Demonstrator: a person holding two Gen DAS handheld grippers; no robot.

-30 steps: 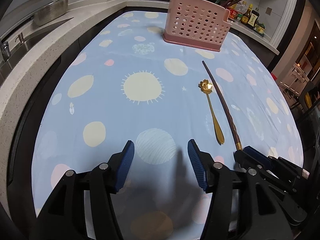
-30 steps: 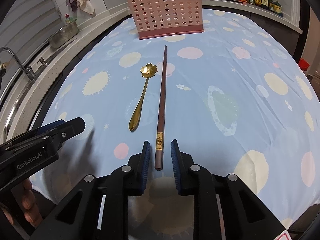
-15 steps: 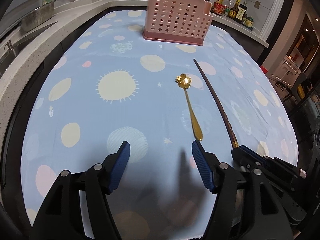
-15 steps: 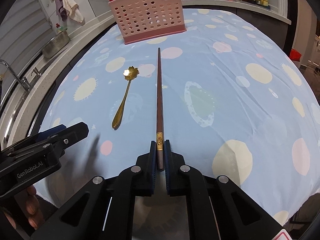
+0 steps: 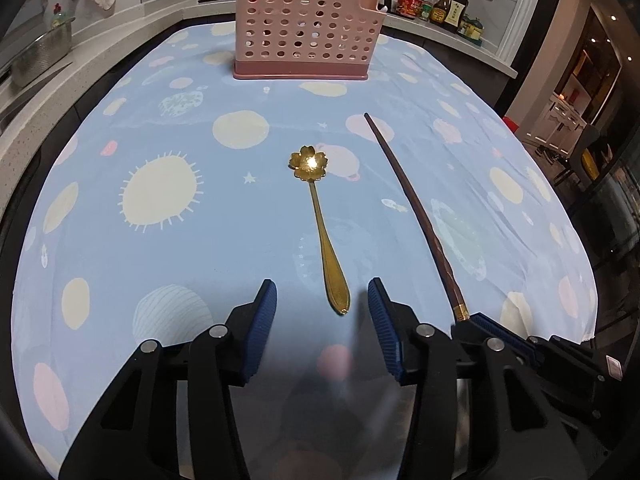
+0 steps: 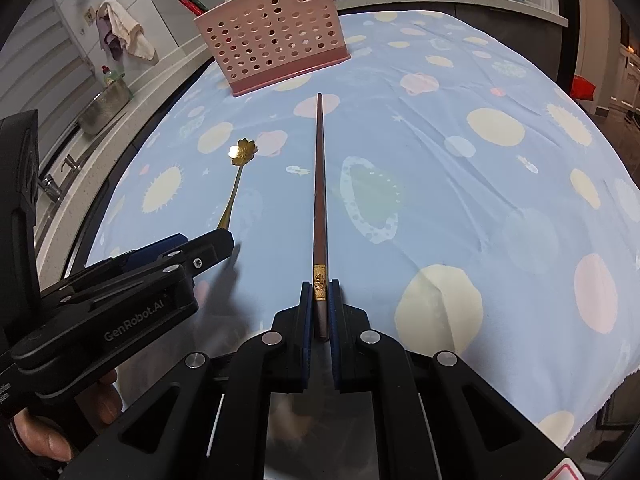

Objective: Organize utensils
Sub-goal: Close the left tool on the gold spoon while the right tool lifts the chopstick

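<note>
right gripper (image 6: 320, 300) fingers clench the chopstick (image 6: 319, 184) by its gold-banded end, ready to lift it toward the pink caddy (image 6: 272, 32). left gripper (image 5: 322, 308), jaws just narrowing yet gripping nothing, brackets the gold spoon (image 5: 320, 220) handle on the cloth.

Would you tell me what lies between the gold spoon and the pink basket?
Only bare tablecloth between spoon and basket, in both views.
</note>
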